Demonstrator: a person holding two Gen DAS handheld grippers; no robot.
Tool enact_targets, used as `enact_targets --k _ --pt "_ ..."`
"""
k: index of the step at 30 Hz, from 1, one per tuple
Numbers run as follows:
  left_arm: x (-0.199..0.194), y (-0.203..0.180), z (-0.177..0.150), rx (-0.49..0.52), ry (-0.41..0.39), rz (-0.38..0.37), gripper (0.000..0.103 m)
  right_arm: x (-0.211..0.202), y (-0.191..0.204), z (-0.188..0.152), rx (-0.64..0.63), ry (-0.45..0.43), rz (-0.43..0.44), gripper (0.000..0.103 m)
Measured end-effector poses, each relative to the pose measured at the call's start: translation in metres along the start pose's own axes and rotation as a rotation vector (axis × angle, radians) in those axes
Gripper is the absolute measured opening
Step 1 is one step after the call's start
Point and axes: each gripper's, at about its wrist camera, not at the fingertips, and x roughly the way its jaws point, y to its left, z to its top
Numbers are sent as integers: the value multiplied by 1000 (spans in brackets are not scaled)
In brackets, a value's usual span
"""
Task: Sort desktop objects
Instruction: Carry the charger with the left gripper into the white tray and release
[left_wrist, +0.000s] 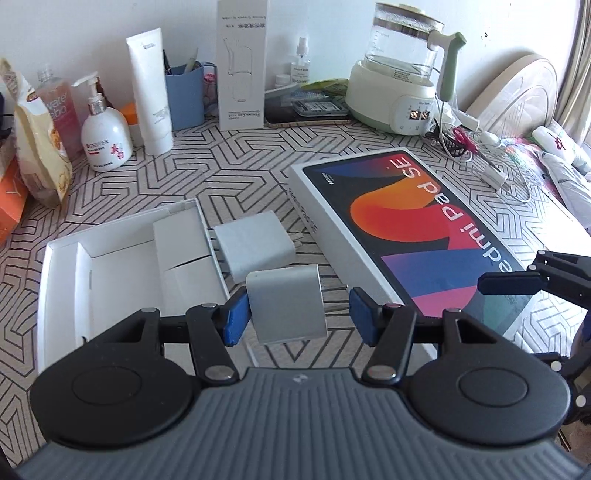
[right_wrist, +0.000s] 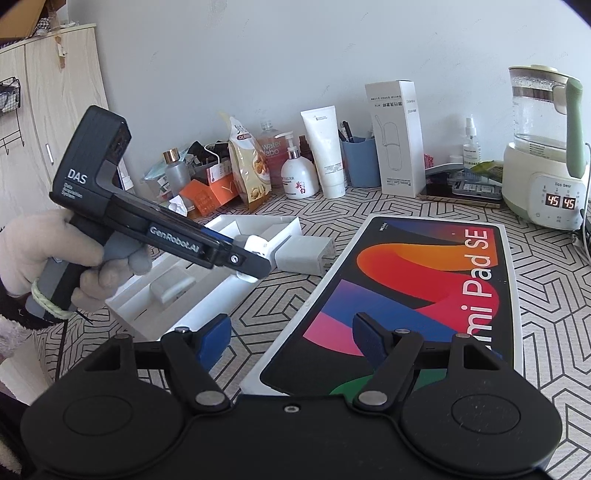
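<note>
Left wrist view: your left tongs (left_wrist: 295, 314) gape around one charger (left_wrist: 286, 308) — both chargers outside the white tray (left_wrist: 59, 280); right tongs (right_wrist: 291, 341) wide, empty.

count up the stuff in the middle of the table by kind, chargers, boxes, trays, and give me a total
Chargers: 2, near charger, far charger
Tablet boxes: 1, tablet box
White trays: 1, tray
Total: 4
</note>
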Motion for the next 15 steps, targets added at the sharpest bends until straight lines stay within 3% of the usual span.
enact_targets --k 6,15 --pt "-19 37 -7 -68 -24 62 57 7 4 0 -6 18 3 78" --pt "-18 67 -19 -137 2 74 57 19 14 3 -26 37 31 78"
